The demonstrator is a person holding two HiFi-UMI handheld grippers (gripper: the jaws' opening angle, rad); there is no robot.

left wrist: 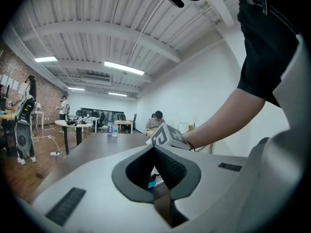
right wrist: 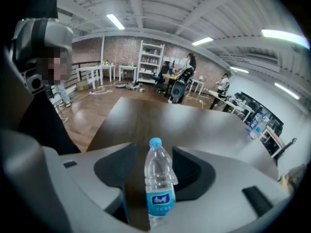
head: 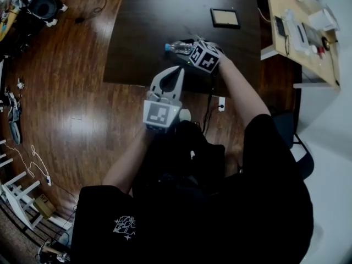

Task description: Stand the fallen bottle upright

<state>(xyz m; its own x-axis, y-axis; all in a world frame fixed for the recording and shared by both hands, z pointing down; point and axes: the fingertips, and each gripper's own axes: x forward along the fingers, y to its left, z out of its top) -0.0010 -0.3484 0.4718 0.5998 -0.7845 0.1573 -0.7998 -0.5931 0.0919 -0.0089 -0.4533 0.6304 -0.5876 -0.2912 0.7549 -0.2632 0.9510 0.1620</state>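
1. The bottle (head: 179, 47) (right wrist: 158, 178) is small, of clear plastic, with ribbed shoulders narrowing to the neck.
2. Its blue cap (right wrist: 155, 142) is on. A blue label (right wrist: 160, 200) with white print wraps the lower body.
3. It lies on its side on the dark table (head: 165, 10), touching the top along its length, not yet upright.
4. In the head view the cap end points to the picture's left, roughly along the table's near edge.
5. It lies close to that near edge, away from the table's middle.
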